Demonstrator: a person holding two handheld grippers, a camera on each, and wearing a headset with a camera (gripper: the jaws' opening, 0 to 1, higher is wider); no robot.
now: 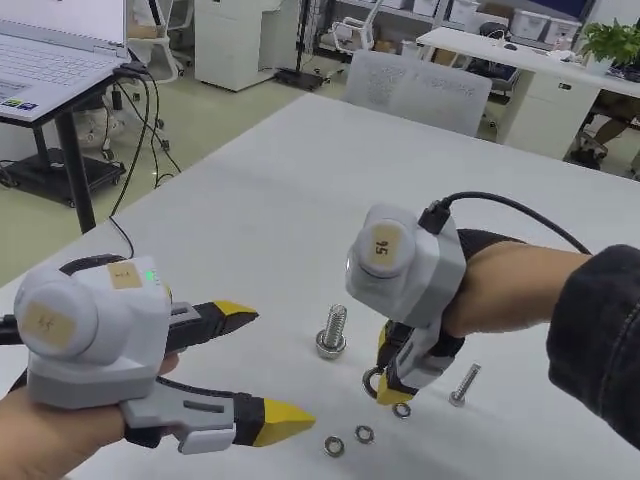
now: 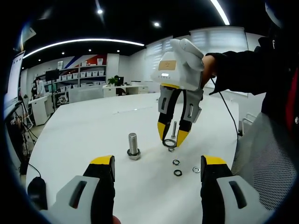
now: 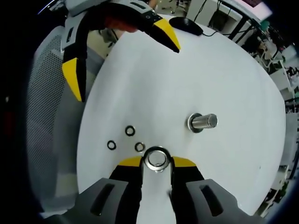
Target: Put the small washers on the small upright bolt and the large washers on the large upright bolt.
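Left hand-held gripper (image 1: 258,365): yellow-tipped jaws spread wide, holding nothing; its sticker marks are unreadable. Ahead of its tips, on the white tabletop (image 1: 250,200), stands the large upright silver bolt (image 1: 332,330). Three small steel washers (image 1: 364,434) lie just beyond the tips. Right hand-held gripper (image 1: 392,388), with a beige sticker reading "56" (image 1: 382,245), pinches one large steel washer (image 3: 156,158) beside the large bolt. The slim small silver bolt (image 1: 465,383) sits just to its right.

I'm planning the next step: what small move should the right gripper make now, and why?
Probably carry the right gripper sideways until the large washer hangs over the large bolt. The jaws are shut on that washer, and the bolt stands upright a little to one side.
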